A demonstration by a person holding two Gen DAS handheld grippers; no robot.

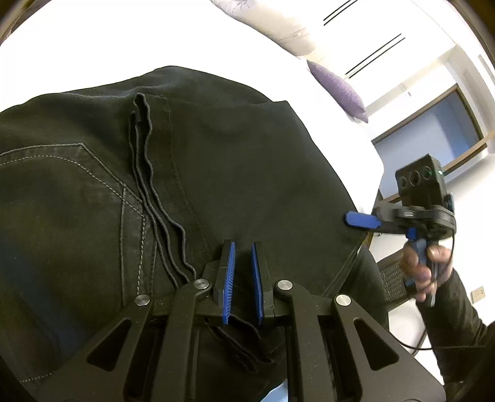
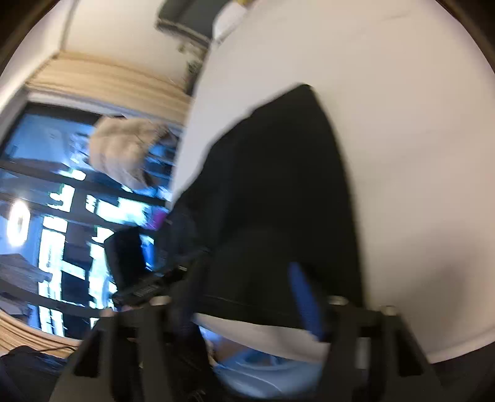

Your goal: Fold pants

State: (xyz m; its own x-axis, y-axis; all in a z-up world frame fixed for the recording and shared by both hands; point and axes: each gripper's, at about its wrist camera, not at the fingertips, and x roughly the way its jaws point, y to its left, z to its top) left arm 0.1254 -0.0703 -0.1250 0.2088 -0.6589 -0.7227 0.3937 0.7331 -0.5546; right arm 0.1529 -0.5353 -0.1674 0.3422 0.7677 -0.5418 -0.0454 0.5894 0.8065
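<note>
Black pants (image 1: 232, 154) lie spread on a white bed (image 1: 92, 46), back pocket stitching at the left and a dark drawstring running down the middle. My left gripper (image 1: 243, 247) sits low over the near edge of the pants, its blue pads almost together with a fold of the black cloth pinched between them. At the pants' right edge a person's hand (image 1: 423, 266) holds my right gripper, one blue finger (image 1: 360, 219) lying on the cloth. In the blurred right wrist view the right gripper (image 2: 244, 278) stands wide open above the pants (image 2: 278, 185), nothing pressed between its pads.
A purple pillow (image 1: 340, 88) and a pale pillow (image 1: 278, 27) lie at the bed's far side. The bed's edge runs close on the right, with a dark mesh chair (image 1: 393, 278) beyond it. A large window (image 2: 62, 185) and a cream bundle (image 2: 123, 151) stand off the bed.
</note>
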